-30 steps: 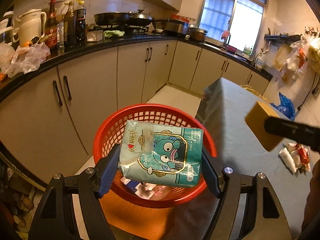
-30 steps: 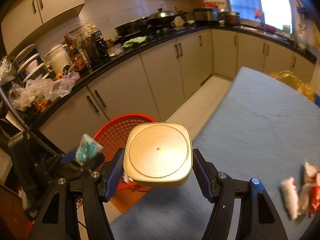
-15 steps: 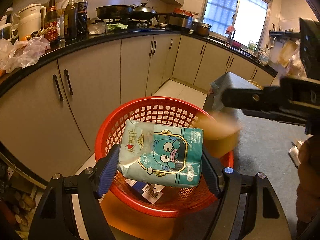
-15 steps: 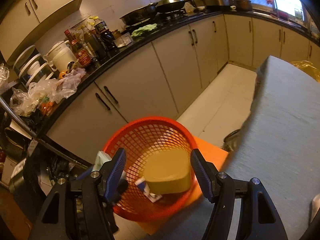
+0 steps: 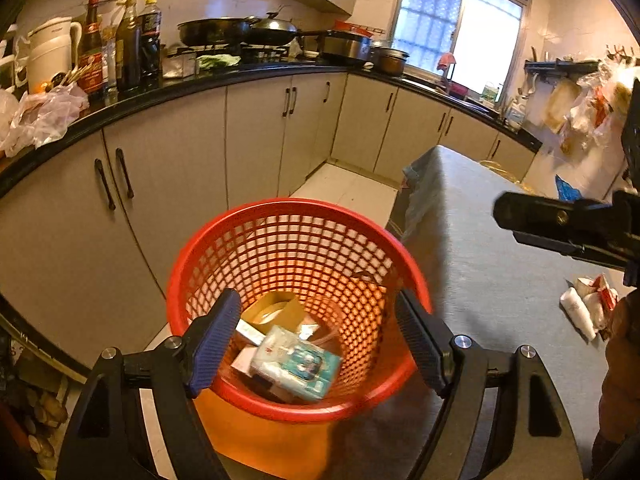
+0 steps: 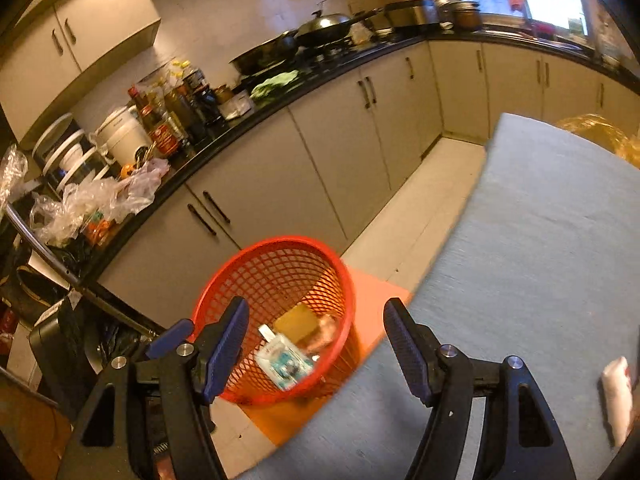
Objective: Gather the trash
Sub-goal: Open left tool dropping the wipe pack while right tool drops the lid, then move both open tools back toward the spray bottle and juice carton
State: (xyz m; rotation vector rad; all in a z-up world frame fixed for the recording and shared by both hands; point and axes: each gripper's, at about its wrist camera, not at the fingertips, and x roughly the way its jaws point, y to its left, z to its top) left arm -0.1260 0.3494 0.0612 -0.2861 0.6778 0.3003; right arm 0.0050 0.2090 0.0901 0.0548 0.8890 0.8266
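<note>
Both your grippers, left (image 5: 318,338) and right (image 6: 316,346), hold nothing; the left's jaws are opening, the right's stand apart. Your teal pack (image 5: 298,364) and gold box (image 5: 276,310) lie in the red basket (image 5: 296,216) below.

a home kitchen: pans on the stove (image 5: 240,34), sauce bottles (image 5: 128,44), beige cabinets (image 5: 256,136) under a black counter (image 6: 280,92).

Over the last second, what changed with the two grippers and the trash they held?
The left gripper, its jaws opening, let go of the teal packet, which dropped into the red basket. The right gripper released the tan box, which also fell into the basket. Both grippers are empty. The basket and the wrappers on the table stayed put.
</note>
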